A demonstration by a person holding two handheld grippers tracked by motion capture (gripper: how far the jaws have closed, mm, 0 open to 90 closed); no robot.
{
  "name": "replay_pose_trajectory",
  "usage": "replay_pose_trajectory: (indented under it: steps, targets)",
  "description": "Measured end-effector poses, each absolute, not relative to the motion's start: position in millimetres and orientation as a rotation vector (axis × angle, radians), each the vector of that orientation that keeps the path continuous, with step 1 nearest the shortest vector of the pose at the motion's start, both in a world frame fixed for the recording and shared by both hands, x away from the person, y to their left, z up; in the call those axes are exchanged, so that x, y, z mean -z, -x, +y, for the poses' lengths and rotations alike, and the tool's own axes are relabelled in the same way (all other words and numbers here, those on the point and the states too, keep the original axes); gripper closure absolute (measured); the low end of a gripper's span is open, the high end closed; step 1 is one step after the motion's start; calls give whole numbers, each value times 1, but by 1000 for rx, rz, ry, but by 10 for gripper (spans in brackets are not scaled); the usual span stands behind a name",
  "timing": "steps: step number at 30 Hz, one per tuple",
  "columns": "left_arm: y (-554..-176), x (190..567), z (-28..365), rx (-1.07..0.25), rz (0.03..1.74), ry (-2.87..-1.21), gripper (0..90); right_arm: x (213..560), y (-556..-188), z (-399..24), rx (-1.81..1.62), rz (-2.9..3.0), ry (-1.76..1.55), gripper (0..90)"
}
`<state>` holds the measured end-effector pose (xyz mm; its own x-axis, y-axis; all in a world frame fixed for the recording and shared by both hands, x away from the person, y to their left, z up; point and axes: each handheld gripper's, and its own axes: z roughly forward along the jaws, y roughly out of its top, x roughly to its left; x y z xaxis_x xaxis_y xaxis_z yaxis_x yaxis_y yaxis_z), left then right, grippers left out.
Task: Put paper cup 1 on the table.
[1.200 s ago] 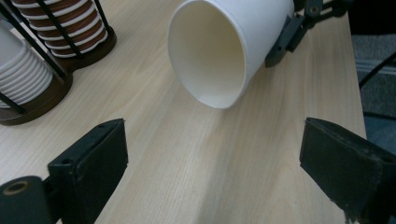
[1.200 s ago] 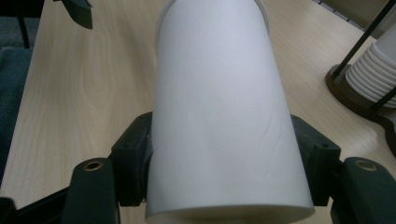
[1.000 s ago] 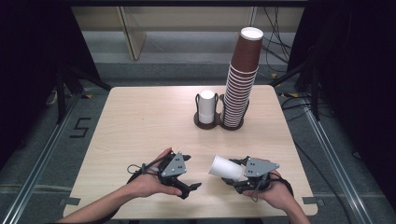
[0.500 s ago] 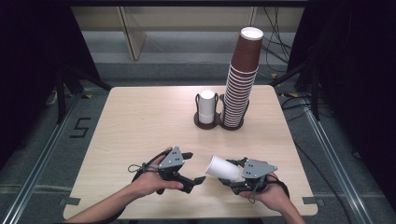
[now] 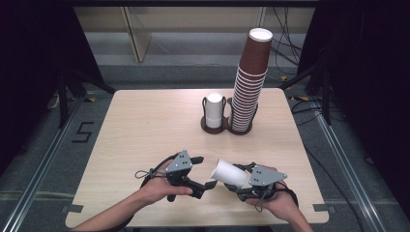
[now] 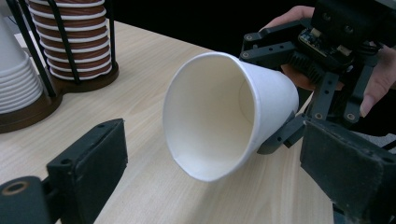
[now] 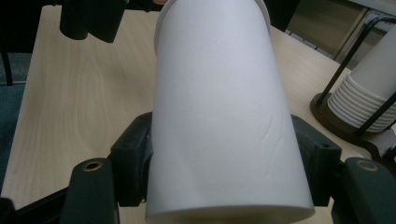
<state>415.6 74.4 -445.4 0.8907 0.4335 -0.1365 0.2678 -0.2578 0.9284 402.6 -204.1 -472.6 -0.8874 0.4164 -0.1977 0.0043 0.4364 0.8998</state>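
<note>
1. Right gripper point(image 5: 241, 186) has its jaws clamped on a white paper cup point(image 5: 231, 172) (smooth, tapered, slightly creased), held sideways just above the table's near edge.
2. Left gripper point(image 5: 205, 173) sits wide open, with nothing in it, jaws facing the cup's round mouth.
3. Light wood-grain table point(image 5: 145, 125); a tall stack of ribbed brown cups point(image 5: 249, 82) stands in a wire rack at the back.

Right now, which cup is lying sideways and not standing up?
The white cup squeezed in the right gripper lies sideways, its open mouth facing the left gripper. The brown cups and other white cups stand stacked upright in the holder.
</note>
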Motion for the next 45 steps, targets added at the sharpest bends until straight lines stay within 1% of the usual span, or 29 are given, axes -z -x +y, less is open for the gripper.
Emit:
replay_pose_trajectory:
  steps: [4, 7, 14, 33, 36, 45]
  targets:
    - [-419, 445, 72, -148, 499, -1850, 73, 473, -402, -202, -1450, 2314, -351, 350]
    - [-419, 444, 71, -159, 489, -1867, 73, 473, -402, -200, -1460, 2311, -345, 350]
    - [-418, 439, 69, -140, 487, -1849, 64, 467, -400, -198, -1465, 2295, -308, 351]
    - [-425, 447, 64, -35, 499, -1869, 44, 464, -396, -189, -1491, 2297, -235, 354]
    - [-427, 448, 66, 6, 505, -1858, 45, 466, -396, -188, -1512, 2301, -223, 356]
    - [-428, 448, 67, 30, 481, -1858, 49, 465, -395, -188, -1512, 2301, -190, 358]
